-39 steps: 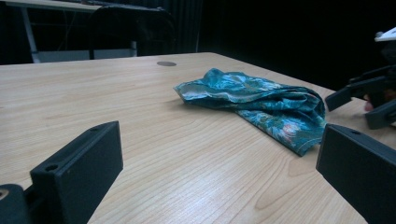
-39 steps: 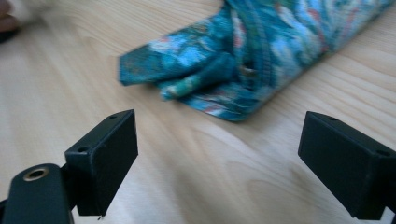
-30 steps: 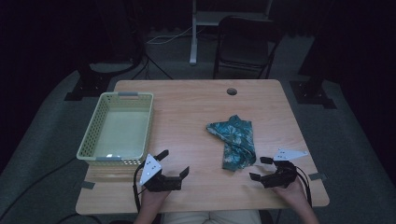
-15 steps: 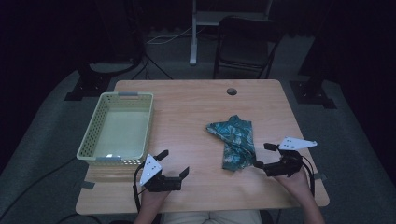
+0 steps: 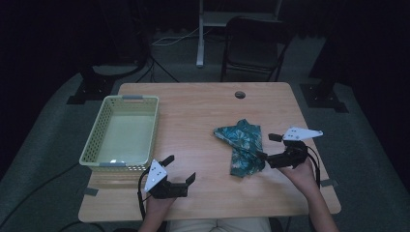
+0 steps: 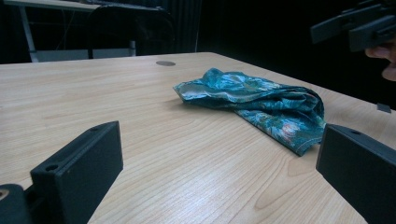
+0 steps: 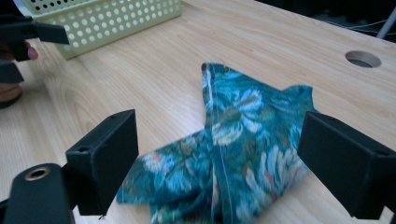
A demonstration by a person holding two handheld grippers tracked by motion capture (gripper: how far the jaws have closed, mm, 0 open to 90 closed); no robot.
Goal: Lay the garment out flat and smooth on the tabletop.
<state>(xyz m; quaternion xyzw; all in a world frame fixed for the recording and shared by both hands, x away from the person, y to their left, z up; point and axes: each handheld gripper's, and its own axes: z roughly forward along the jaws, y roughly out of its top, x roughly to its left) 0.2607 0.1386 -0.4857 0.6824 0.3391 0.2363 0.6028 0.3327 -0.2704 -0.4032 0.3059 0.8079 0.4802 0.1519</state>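
A crumpled teal floral cloth (image 5: 241, 145) lies on the right half of the wooden table (image 5: 193, 106). My right gripper (image 5: 267, 146) is open at the cloth's right edge, and in the right gripper view the cloth (image 7: 233, 140) spreads between and beyond the two jaws (image 7: 226, 158). My left gripper (image 5: 180, 168) is open near the table's front edge, left of centre, with nothing between its jaws (image 6: 219, 163). From there the cloth (image 6: 257, 100) lies some way ahead, with the right gripper (image 6: 355, 23) above its far end.
A pale green perforated basket (image 5: 153, 130) stands empty at the table's left, also seen in the right gripper view (image 7: 116, 21). A round cable hole (image 5: 240, 94) sits near the far edge. A dark chair (image 5: 251, 48) and a desk leg stand behind the table.
My right gripper has moved forward and left from the table's front right up to the cloth's edge. The left gripper and the cloth have stayed put.
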